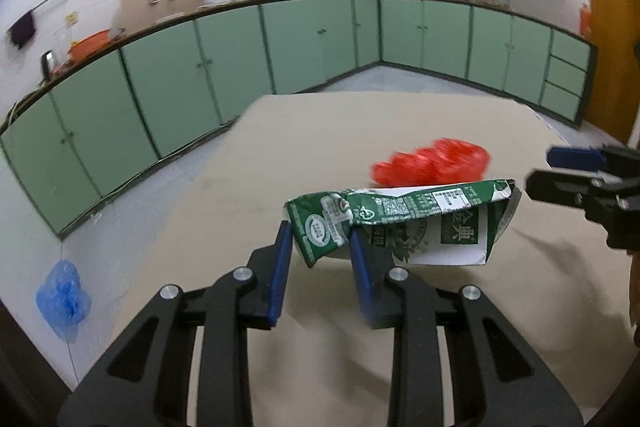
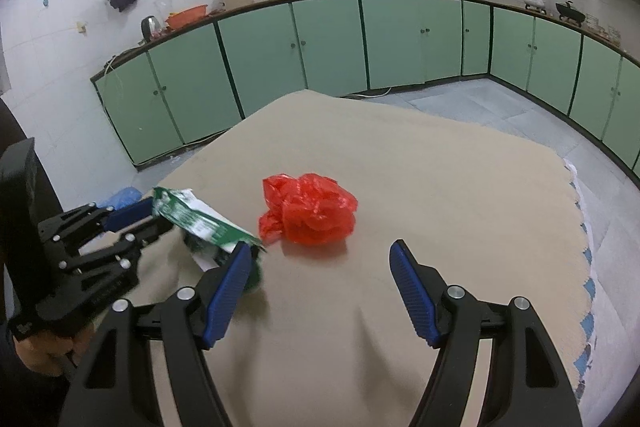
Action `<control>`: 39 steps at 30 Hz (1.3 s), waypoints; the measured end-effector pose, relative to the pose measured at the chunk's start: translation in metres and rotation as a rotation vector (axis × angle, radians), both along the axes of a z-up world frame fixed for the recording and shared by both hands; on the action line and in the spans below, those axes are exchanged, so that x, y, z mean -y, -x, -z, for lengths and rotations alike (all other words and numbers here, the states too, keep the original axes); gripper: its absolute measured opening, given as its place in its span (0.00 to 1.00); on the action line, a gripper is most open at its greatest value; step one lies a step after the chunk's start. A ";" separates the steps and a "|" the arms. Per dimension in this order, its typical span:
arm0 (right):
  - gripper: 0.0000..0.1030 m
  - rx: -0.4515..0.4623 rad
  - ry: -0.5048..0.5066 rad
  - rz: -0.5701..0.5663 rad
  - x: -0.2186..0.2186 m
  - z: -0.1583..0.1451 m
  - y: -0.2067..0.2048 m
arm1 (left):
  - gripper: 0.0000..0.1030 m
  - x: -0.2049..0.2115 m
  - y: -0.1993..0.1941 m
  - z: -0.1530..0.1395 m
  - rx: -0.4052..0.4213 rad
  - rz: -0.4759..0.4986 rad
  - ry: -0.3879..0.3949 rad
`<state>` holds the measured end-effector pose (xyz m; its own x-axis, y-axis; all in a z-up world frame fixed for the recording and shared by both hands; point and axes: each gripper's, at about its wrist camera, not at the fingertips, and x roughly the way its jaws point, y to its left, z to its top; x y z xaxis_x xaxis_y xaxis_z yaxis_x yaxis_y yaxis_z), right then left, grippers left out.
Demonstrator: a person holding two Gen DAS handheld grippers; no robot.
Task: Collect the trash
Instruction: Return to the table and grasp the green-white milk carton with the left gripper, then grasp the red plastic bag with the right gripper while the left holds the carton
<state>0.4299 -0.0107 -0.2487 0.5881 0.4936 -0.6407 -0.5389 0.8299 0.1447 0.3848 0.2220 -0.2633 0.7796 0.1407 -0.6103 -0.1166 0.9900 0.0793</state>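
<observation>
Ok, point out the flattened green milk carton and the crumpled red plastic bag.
Flattened green milk carton (image 1: 404, 209), left wrist view, printed top fold.
Crumpled red plastic bag (image 2: 310, 211), right wrist view, middle of the bundle.

- The left gripper (image 1: 320, 239) has black arms with holes cut in them.
- Its finger pads (image 1: 280, 267) are blue (the right gripper (image 2: 322, 263) matches).
- Round silver screws sit on top.
</observation>
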 end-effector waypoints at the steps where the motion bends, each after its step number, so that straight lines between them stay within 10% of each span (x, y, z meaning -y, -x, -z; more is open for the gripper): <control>1: 0.69 0.000 0.001 -0.002 -0.003 0.000 0.000 | 0.26 -0.007 -0.001 -0.001 0.003 -0.017 0.010; 18: 0.67 -0.054 0.042 0.010 -0.046 0.028 -0.055 | 0.26 -0.057 -0.039 0.001 0.013 -0.098 0.032; 20: 0.32 -0.069 0.070 -0.003 -0.050 0.033 -0.058 | 0.26 -0.057 -0.041 0.003 0.011 -0.097 0.034; 23: 0.11 -0.047 0.079 -0.010 -0.050 0.032 -0.053 | 0.25 -0.056 -0.039 0.002 0.017 -0.098 0.037; 39: 0.04 0.015 0.029 0.044 -0.020 -0.009 -0.030 | 0.25 -0.033 -0.007 -0.029 0.065 -0.062 0.064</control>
